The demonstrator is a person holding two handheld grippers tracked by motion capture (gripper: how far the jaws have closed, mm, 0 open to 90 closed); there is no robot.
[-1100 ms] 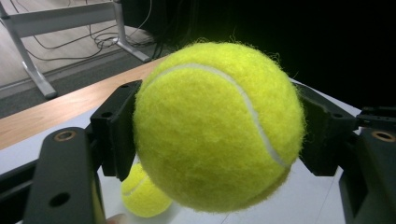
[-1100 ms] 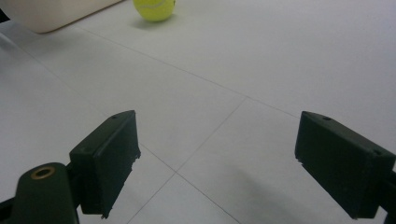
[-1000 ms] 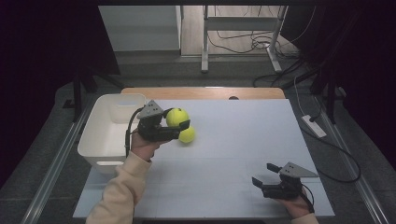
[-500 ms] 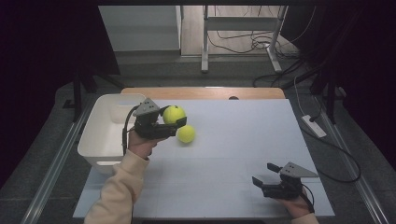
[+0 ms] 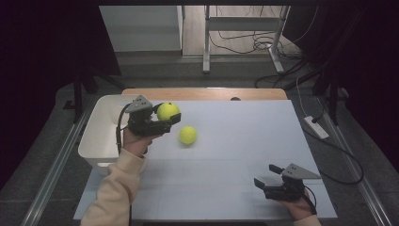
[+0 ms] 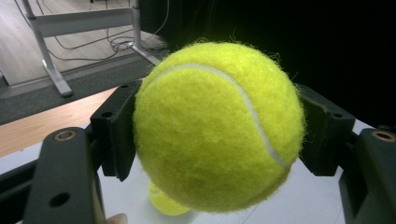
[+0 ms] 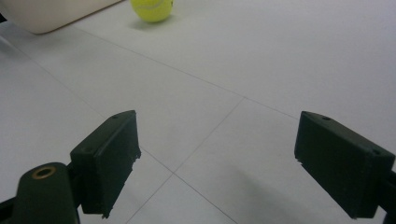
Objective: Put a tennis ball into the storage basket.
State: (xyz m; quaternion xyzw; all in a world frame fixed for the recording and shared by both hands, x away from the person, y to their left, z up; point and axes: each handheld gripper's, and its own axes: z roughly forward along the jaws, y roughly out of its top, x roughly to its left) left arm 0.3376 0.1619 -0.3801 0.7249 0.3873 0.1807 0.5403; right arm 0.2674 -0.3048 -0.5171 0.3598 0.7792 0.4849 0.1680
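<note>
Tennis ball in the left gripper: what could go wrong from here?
1. The left gripper clamps the held tennis ball only at its sides, so it may slip out.
2. The second tennis ball lies loose nearby; a dropped ball might knock it rolling.
3. Releasing short of the white bin would miss.

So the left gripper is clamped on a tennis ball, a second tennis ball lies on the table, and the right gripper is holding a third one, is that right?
Not quite. The right gripper holds nothing: in the right gripper view its jaws stand open over the bare white table. The rest stands: the left gripper is clamped on a tennis ball, and a second tennis ball lies on the table.
</note>
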